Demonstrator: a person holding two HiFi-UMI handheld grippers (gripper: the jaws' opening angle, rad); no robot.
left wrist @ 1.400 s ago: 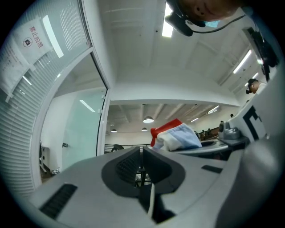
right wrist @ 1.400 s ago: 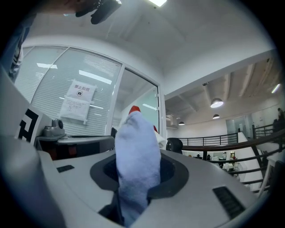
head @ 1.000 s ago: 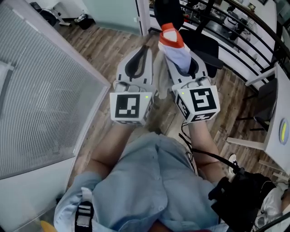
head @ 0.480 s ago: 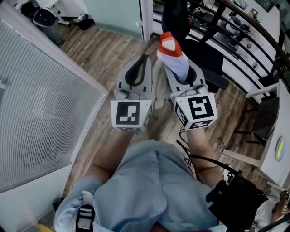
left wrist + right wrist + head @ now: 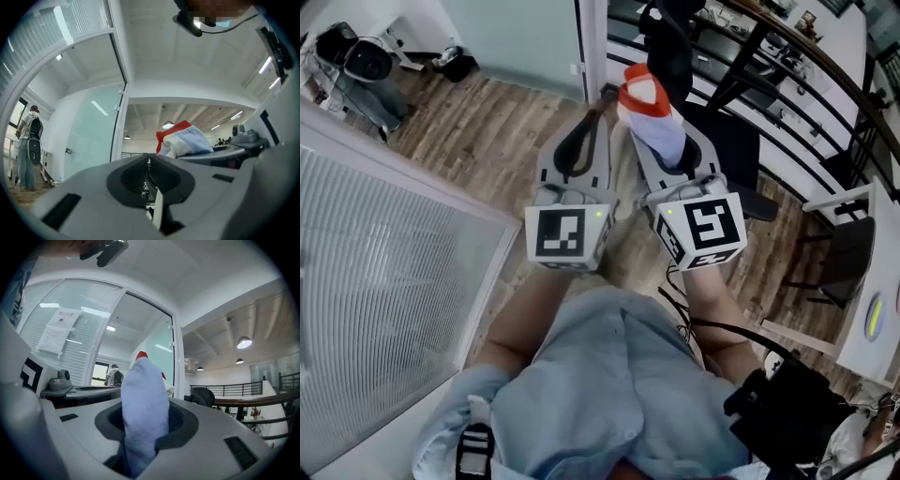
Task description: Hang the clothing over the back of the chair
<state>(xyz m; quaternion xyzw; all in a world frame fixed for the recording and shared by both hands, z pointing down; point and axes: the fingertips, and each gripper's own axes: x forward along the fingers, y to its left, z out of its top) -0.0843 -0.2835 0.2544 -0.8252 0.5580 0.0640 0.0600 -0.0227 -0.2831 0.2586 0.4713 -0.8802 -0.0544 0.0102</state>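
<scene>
Right tool (image 5: 670,141) clamped on the clothing (image 5: 649,98), left tool (image 5: 598,108) pinching its white edge; I see the chair back (image 5: 668,42) dead ahead, nearer the right.

Wood floor (image 5: 487,122) runs beside a ribbed glass partition (image 5: 384,281). A black railing (image 5: 814,52) crosses upper right. A white worktop (image 5: 883,253) stands at the right edge, a black bag (image 5: 787,412) near it. A distant person (image 5: 27,140) wears a backpack.
</scene>
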